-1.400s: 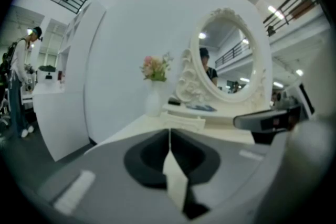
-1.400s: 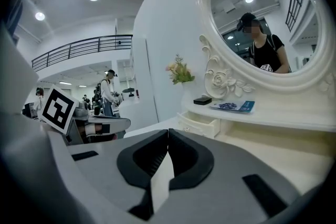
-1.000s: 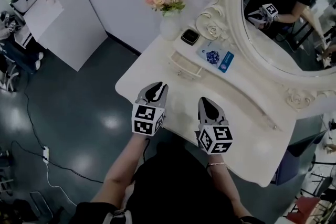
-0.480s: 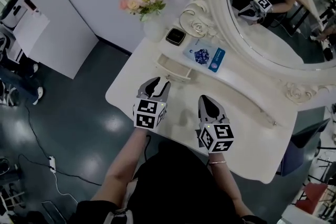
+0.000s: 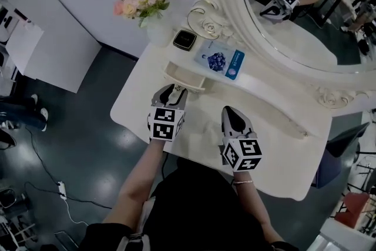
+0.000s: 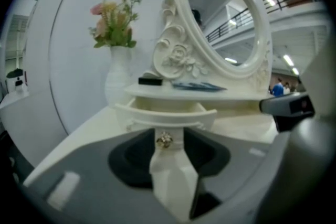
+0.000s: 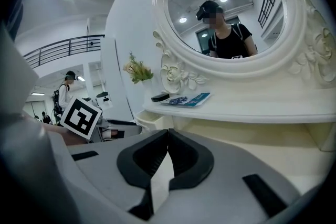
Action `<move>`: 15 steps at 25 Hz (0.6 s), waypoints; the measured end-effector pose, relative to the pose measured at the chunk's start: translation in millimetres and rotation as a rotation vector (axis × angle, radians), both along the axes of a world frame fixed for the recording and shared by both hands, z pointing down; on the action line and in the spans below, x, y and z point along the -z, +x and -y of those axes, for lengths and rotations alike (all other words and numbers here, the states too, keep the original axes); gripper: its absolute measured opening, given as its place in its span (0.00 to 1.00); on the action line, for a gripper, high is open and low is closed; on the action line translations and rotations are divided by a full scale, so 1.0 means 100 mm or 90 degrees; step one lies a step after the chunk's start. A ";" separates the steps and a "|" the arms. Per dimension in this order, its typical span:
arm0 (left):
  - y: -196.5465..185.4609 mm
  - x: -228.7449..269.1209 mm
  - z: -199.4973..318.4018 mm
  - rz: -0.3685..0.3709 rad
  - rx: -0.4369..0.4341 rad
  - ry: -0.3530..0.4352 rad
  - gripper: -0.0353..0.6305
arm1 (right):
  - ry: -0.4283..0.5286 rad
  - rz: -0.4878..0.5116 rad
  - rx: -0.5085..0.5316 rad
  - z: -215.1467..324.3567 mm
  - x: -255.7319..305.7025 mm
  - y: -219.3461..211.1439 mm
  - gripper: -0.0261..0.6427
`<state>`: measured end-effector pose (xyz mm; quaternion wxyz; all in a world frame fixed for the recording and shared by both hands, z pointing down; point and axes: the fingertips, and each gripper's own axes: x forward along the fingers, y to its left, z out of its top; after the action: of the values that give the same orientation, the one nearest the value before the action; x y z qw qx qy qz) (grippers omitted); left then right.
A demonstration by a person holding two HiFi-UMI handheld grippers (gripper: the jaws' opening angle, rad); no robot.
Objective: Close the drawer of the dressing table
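The white dressing table [image 5: 276, 144] has a small drawer [image 5: 184, 79] pulled out under its upper shelf. My left gripper [image 5: 174, 90] is right in front of that drawer, its tips at the drawer front. In the left gripper view the drawer [image 6: 157, 112] fills the middle. Its small metal knob [image 6: 165, 139] sits in the gap of my left gripper [image 6: 164, 131], whose jaws are opening and do not press on it. My right gripper [image 5: 230, 111] hovers over the tabletop further right, away from the drawer. In its own view my right gripper [image 7: 168, 132] is shut on nothing.
On the shelf above the drawer lie a black case [image 5: 184, 39] and a blue packet [image 5: 220, 60]. A white vase of pink flowers [image 5: 141, 3] stands at the back left corner. The oval mirror [image 5: 294, 26] rises behind. The table's left edge drops to dark floor [image 5: 70, 126].
My left gripper has moved forward to the drawer front and its jaws have spread apart. The right gripper has shifted slightly forward and stayed shut.
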<state>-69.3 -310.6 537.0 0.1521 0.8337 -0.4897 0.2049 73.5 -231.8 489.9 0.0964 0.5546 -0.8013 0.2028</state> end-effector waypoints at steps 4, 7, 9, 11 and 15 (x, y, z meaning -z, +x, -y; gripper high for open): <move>0.05 -0.04 0.03 0.000 -0.003 -0.002 0.31 | -0.005 -0.001 -0.009 0.00 -0.03 0.06 0.05; 0.07 -0.04 0.06 -0.002 -0.006 -0.001 0.31 | -0.007 -0.002 -0.014 0.02 -0.05 0.09 0.05; 0.08 -0.04 0.10 -0.002 -0.008 -0.002 0.32 | -0.008 -0.002 -0.015 0.03 -0.05 0.10 0.05; 0.09 -0.04 0.13 -0.001 -0.011 -0.003 0.31 | -0.010 -0.002 -0.015 0.03 -0.06 0.10 0.05; 0.12 -0.05 0.23 0.002 -0.015 -0.003 0.31 | -0.012 -0.002 -0.014 0.05 -0.08 0.10 0.05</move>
<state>-57.0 -333.9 541.6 0.1512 0.8388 -0.4794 0.2091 83.3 -236.9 497.8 0.1007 0.5631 -0.7928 0.2101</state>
